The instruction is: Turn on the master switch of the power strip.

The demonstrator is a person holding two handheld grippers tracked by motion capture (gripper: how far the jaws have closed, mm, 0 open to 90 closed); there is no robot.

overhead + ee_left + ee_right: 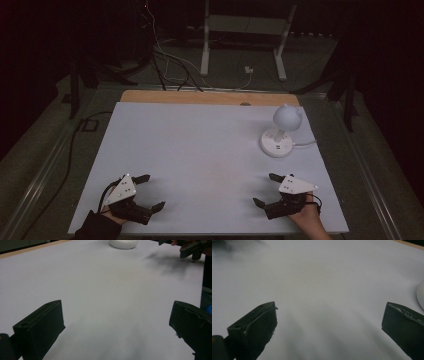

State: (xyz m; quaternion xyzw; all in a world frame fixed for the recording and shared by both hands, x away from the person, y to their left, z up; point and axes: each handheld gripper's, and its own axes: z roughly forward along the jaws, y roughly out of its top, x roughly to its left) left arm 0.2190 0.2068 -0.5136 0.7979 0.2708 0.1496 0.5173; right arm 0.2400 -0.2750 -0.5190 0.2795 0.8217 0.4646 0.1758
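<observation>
A small white lamp with a round eared head stands on a round white base at the table's right, a white cable running off to its right. The base's edge appears in the left gripper view and the right gripper view. My left gripper rests near the front left of the white table top, jaws wide apart, nothing between them. My right gripper sits near the front right, also open and empty, well short of the lamp. The right gripper also appears far off in the left gripper view.
A bare wooden strip runs along the table's far edge. Beyond it a white metal stand and loose cables lie on the dark floor. A black cable trails down the table's left side.
</observation>
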